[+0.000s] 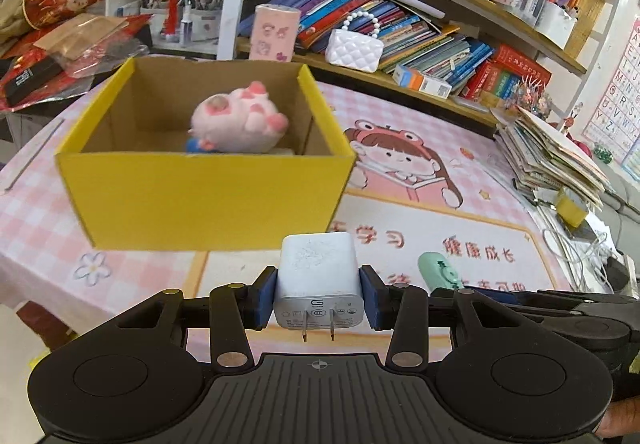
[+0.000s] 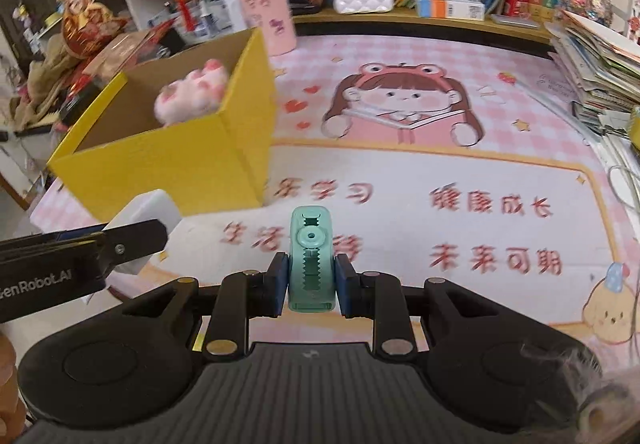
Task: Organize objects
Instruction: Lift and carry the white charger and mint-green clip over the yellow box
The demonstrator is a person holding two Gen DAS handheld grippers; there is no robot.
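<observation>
- Two grippers are loaded, so you are carrying both items toward the box in one trip rather than two.
- Your left gripper (image 1: pixel 319 294) pinches a white rectangular plastic wall charger (image 1: pixel 319 276) by its flat sides, blue pads (image 1: pixel 267 298) pressed on either flank. The two metal prongs point back toward the camera, which keeps them clear of the pads and leaves the smooth faces for grip.
- Your right gripper (image 2: pixel 311 282) is clamped on a mint-green plastic clip with a toothed middle (image 2: pixel 311 256), held upright by its narrow sides; the jaws stand close together because the thing is slim.
- Both items hang above the pink cartoon desk mat (image 2: pixel 400 172), neither touching it, as far as the views show.
- Your left gripper shows in the right wrist view at lower left, just beside the near corner of the box, so the charger looks likely to go in first.
- Beyond them sits the open yellow cardboard box (image 1: pixel 200 196), its top unobstructed for a drop from above.
- Inside it already lies a pink-and-white plush toy (image 1: pixel 240 116) toward the far right, with something blue beneath; aim for the emptier left side.
- Farther back, a white quilted handbag with a bead handle (image 1: pixel 354 50) rests on the shelf of books (image 1: pixel 420 28), outside the sorting area.
</observation>
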